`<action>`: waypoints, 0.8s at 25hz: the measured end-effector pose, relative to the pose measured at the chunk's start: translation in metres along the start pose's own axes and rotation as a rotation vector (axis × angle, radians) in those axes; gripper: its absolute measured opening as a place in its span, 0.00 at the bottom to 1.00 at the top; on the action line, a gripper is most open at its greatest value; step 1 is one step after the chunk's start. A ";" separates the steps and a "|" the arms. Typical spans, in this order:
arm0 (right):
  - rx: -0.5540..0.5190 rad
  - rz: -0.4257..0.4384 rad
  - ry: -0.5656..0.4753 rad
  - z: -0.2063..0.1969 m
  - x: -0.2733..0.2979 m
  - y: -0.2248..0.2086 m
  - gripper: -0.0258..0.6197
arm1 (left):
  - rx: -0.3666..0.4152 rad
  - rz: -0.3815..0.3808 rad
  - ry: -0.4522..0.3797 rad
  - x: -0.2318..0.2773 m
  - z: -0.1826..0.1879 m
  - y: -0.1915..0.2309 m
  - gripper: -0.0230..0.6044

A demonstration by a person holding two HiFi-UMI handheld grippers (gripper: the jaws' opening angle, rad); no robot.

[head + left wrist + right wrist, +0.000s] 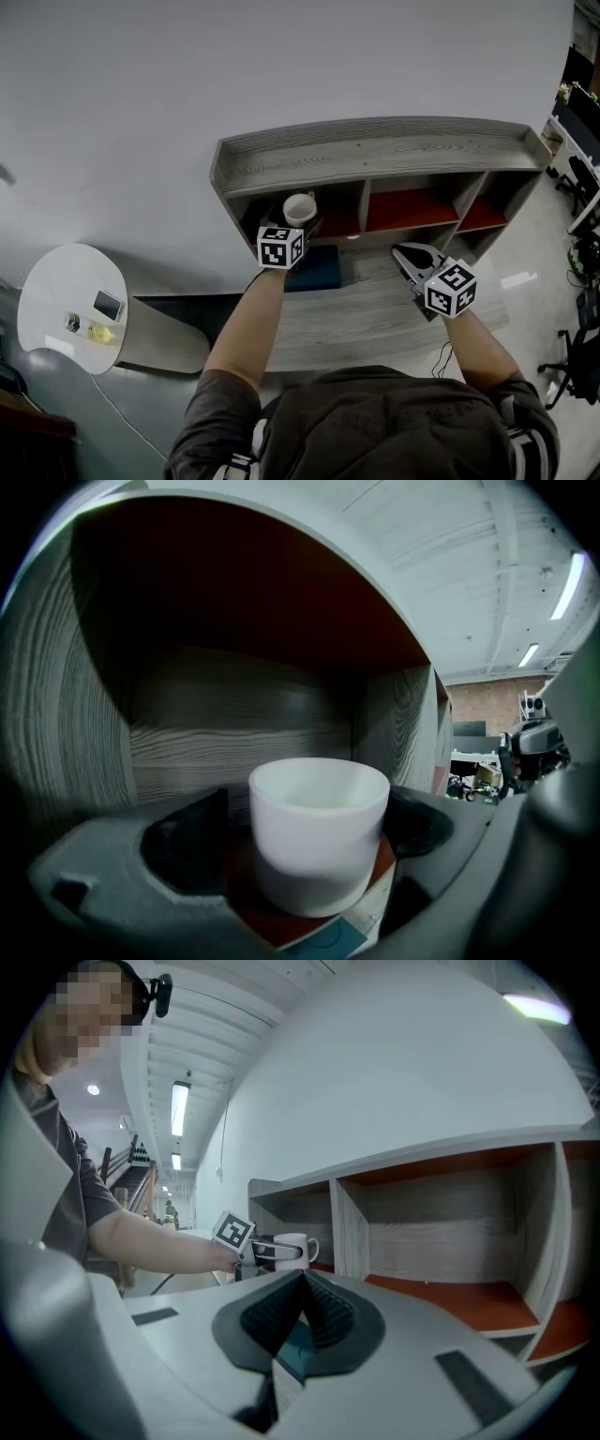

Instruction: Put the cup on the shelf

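Here we gripped the cup (319, 832) with our left gripper (292, 228) at the shelf's (375, 155) left bay; our right gripper (300, 1321) was closed, empty.

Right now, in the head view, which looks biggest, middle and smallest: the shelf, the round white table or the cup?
1. shelf, by far the largest
2. round white table
3. cup, the smallest

The table may sit farther from the camera, so its true size is unsure.

Cup (299, 206) between the left tool's (301, 222) jaws — at the shelf's (375, 150) leftmost compartment
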State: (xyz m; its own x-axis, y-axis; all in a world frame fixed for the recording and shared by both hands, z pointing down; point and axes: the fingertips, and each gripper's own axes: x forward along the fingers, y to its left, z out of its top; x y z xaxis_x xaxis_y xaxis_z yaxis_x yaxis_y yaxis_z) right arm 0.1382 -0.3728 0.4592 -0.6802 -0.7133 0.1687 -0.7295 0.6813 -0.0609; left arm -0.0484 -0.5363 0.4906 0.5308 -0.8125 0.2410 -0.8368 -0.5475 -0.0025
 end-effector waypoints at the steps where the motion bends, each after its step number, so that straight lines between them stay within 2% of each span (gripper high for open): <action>1: -0.001 0.005 -0.002 0.001 0.001 0.002 0.03 | -0.005 0.004 -0.001 -0.004 0.001 0.000 0.77; 9: -0.013 0.039 -0.006 0.006 0.015 0.015 0.03 | -0.025 0.002 -0.022 -0.052 -0.005 -0.018 0.77; 20: -0.022 0.055 -0.018 0.013 0.023 0.025 0.03 | -0.053 -0.116 -0.125 -0.142 0.004 -0.039 0.77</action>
State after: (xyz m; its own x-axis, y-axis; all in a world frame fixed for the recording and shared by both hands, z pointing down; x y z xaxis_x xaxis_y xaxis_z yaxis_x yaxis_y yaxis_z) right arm 0.1036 -0.3741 0.4487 -0.7203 -0.6776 0.1481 -0.6896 0.7227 -0.0475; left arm -0.0910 -0.4006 0.4527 0.6338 -0.7650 0.1145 -0.7733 -0.6301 0.0708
